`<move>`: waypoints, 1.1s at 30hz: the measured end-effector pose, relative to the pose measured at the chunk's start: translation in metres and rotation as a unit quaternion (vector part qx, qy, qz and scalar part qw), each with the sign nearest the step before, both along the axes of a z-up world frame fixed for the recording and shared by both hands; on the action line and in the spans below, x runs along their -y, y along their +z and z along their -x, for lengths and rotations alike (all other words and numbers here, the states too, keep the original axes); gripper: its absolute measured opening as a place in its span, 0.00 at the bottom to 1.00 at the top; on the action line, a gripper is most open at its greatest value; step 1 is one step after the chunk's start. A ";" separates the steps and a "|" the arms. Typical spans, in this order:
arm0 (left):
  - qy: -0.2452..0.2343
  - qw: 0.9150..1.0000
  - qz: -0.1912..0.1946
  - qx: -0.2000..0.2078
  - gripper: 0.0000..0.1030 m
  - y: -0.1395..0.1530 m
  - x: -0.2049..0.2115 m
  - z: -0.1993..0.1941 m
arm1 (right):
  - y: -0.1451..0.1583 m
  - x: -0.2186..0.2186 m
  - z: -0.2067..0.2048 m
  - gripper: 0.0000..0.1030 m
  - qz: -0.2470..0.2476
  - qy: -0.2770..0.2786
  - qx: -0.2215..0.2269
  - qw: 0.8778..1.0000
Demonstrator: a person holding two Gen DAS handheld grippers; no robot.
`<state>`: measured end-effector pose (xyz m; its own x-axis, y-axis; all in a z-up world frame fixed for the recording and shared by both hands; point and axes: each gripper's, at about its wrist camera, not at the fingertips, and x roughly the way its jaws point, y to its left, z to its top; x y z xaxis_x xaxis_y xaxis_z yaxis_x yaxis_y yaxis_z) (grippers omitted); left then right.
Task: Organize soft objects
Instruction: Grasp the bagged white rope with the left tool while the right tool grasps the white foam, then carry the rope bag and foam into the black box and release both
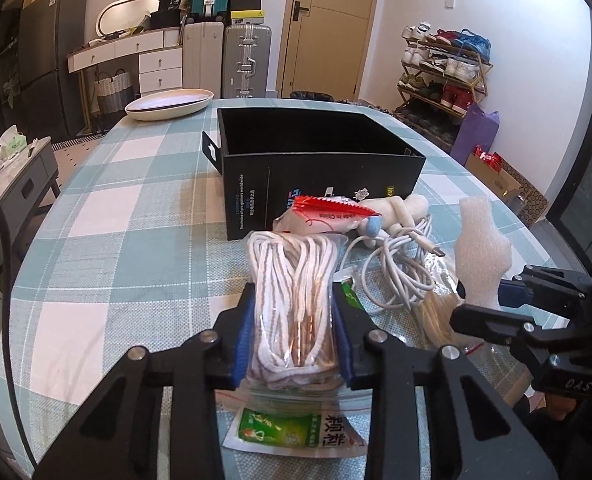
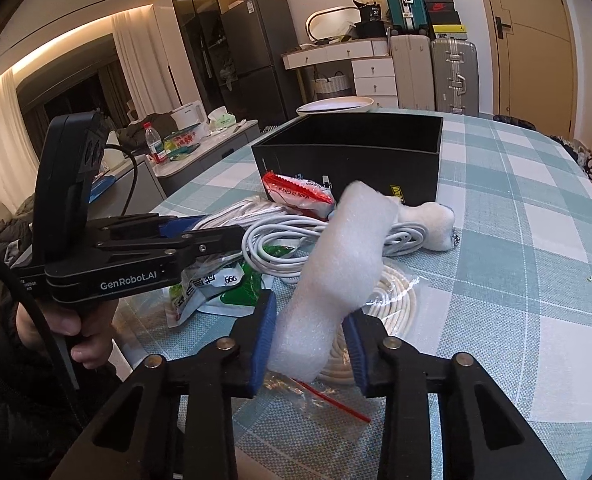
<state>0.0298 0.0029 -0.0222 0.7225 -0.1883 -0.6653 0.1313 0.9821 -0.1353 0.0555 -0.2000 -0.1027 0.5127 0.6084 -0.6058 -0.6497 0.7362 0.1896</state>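
Just in front of the open black cardboard box [image 1: 320,160] on the checked teal-and-white table [image 1: 115,216], the left tongs [image 1: 296,328] are squeezing a clear plastic bag of coiled white shoelaces [image 1: 291,280]. Beside them, the right tongs [image 2: 310,336] are gripping a white foam strip [image 2: 332,272], holding it tilted above the coiled white charging cable [image 2: 279,240] and cream rope bundle [image 2: 392,292].

"GenRobot.AI" — left claw [image 2: 199,236]; "Made in China" — red packet [image 2: 300,194].
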 end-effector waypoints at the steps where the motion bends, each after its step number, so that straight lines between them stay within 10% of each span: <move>1: 0.000 1.000 0.000 0.002 0.31 0.001 0.000 0.002 | 0.001 0.000 0.001 0.24 0.000 -0.002 0.003 1.000; 33: 0.022 0.998 0.019 0.063 0.30 0.051 -0.013 -0.001 | 0.065 0.019 -0.016 0.23 -0.043 -0.003 0.042 0.998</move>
